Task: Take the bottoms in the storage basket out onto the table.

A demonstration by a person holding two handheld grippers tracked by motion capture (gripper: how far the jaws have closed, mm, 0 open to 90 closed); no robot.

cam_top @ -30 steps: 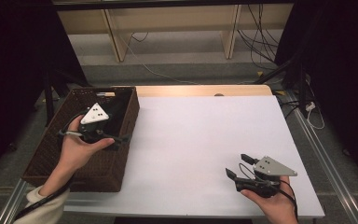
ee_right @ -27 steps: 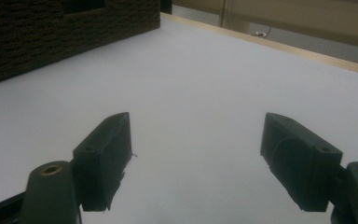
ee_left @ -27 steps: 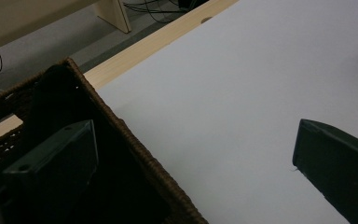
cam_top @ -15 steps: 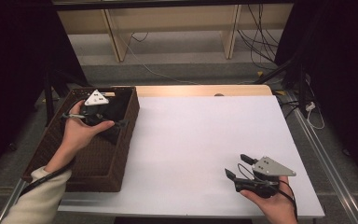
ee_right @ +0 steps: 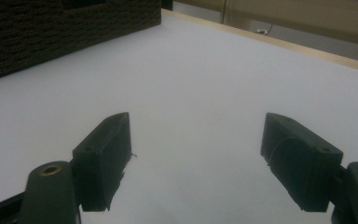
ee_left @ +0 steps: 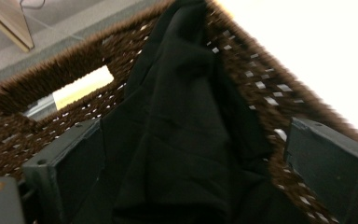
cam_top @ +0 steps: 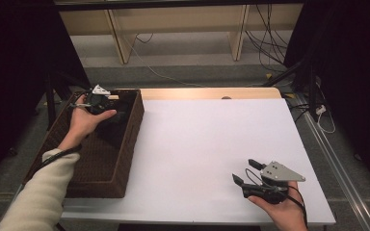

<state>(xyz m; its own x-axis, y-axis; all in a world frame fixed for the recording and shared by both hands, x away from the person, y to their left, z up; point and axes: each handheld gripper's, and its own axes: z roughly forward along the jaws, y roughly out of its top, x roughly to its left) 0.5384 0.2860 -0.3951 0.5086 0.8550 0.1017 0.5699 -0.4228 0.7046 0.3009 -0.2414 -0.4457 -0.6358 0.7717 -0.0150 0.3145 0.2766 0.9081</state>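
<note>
Jaws spread wide, our left hand-held gripper (ee_left: pixel 182 186) is hovering over the black cloth (ee_left: pixel 186 135) bunched in the far end of the wicker basket (cam_top: pixel 125 144), gripping nothing. We are resting our right hand-held gripper (cam_top: pixel 245 172), equally wide, on the white worktop (cam_top: pixel 207 139).

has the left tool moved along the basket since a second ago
Yes. In the high view the left tool has travelled from about the middle of the wicker basket to its far end, above the black cloth, with its jaws open.
</note>
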